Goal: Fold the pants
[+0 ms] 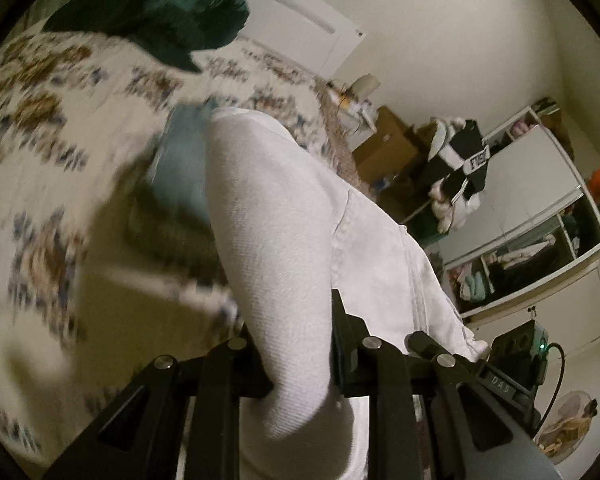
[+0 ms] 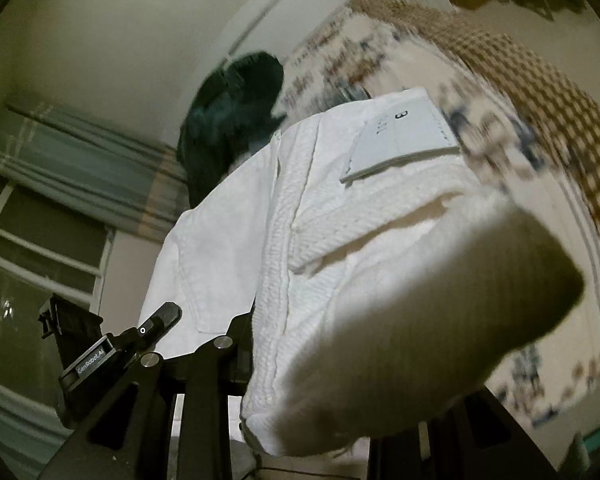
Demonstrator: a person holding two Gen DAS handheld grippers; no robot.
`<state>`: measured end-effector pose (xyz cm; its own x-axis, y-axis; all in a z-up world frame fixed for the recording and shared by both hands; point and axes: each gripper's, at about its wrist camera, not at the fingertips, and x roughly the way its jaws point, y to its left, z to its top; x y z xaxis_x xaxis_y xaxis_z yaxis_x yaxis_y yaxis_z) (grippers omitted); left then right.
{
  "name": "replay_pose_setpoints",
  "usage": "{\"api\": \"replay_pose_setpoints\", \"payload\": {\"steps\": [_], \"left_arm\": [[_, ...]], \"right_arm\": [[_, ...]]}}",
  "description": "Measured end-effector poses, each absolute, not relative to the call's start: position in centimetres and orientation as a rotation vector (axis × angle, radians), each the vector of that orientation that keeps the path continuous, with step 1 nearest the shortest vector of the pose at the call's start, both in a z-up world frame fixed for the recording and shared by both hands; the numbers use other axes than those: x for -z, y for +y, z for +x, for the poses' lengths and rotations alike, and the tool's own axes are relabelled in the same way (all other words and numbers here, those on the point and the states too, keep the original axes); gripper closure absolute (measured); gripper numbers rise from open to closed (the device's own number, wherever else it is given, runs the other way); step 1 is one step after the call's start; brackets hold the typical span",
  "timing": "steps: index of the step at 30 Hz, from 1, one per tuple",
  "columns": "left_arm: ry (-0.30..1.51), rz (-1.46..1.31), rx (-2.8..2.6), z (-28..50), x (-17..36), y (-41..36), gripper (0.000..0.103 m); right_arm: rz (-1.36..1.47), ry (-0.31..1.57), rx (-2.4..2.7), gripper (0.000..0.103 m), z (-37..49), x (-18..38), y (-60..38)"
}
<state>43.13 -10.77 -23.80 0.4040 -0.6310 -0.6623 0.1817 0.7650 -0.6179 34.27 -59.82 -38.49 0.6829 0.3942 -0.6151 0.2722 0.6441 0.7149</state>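
- Your left tool (image 1: 300,364) is clamped on a bunched fold of the white pants (image 1: 284,216); the cloth rises between its two black fingers (image 1: 342,344) and fills the middle of the left wrist view.
- From there the pants stretch away up and to the right, with a stitched seam running along the cloth.
- Your right tool (image 2: 284,364) also has the white pants (image 2: 300,240) in its grip; the thick ribbed edge of the fabric passes by the one finger (image 2: 236,344) you can see, while the other is hidden behind a big rounded fold close to the lens.
- In the right wrist view a grey sewn-on label (image 2: 400,140) with a printed "3" sits on the far part of the pants, and a pocket seam shows on the left half.
- The pants are held up above the bed (image 1: 40,160), which wears a flower-patterned cover; the print is blurred in both views.
- A dark green garment (image 1: 160,16) lies on the bed beyond the pants, well apart from both tools.
- A small pale blue cloth (image 1: 180,168) shows just beside the left edge of the pants; you cannot tell whether they touch.
- Open white shelves (image 1: 540,216) with clothes stand against the far wall, and a window (image 2: 40,264) with a striped curtain shows at the left of the right wrist view.
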Motion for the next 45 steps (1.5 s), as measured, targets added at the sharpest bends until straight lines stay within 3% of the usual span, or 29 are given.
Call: {"api": "replay_pose_setpoints", "payload": {"steps": [8, 12, 18, 21, 23, 27, 29, 30, 31, 33, 34, 38, 45], "left_arm": [[1.06, -0.489, 0.565, 59.1, 27.1, -10.4, 0.084], [1.138, -0.478, 0.527, 64.4, 32.2, -9.9, 0.084], [1.237, -0.444, 0.462, 66.0, 37.7, -8.8, 0.082], [1.261, -0.44, 0.439, 65.9, 37.8, -8.3, 0.078], [1.27, -0.427, 0.427, 65.7, 37.3, -8.5, 0.076], [1.294, -0.371, 0.367, 65.1, 36.1, -8.9, 0.068], [1.282, -0.313, 0.318, 64.8, 35.2, -9.0, 0.065], [1.27, -0.273, 0.293, 64.3, 34.5, -9.2, 0.052], [1.26, -0.246, 0.278, 64.0, 34.1, -9.4, 0.029], [1.23, -0.2, 0.253, 63.1, 32.9, -9.7, 0.014], [1.214, -0.184, 0.246, 62.5, 32.3, -9.9, 0.013], [1.173, -0.094, 0.197, 60.0, 30.2, -10.7, 0.008], [1.131, -0.013, 0.122, 54.5, 26.6, -11.6, 0.008]], "right_arm": [[0.89, 0.798, -0.019, 0.073, 51.1, 37.7, -61.0], [0.874, 0.821, 0.004, 0.073, 57.5, 40.8, -61.0], [0.863, 0.926, 0.036, 0.071, 62.2, 47.5, -60.3], [0.863, 0.977, 0.041, 0.061, 62.2, 48.7, -60.0], [0.876, 1.006, 0.063, 0.046, 61.8, 49.0, -60.4], [0.891, 1.024, 0.149, 0.04, 60.5, 48.3, -62.7], [0.873, 1.029, 0.196, 0.03, 59.5, 47.2, -63.6], [0.846, 1.03, 0.227, 0.025, 59.0, 46.5, -63.9], [0.819, 1.032, 0.245, 0.02, 58.5, 45.8, -64.0], [0.726, 1.046, 0.297, 0.009, 58.0, 44.1, -63.8], [0.662, 1.056, 0.326, 0.004, 57.9, 43.3, -63.4], [0.415, 1.073, 0.414, 0.001, 56.9, 40.4, -60.6], [0.25, 1.055, 0.442, 0.001, 53.2, 36.7, -56.7]]}}
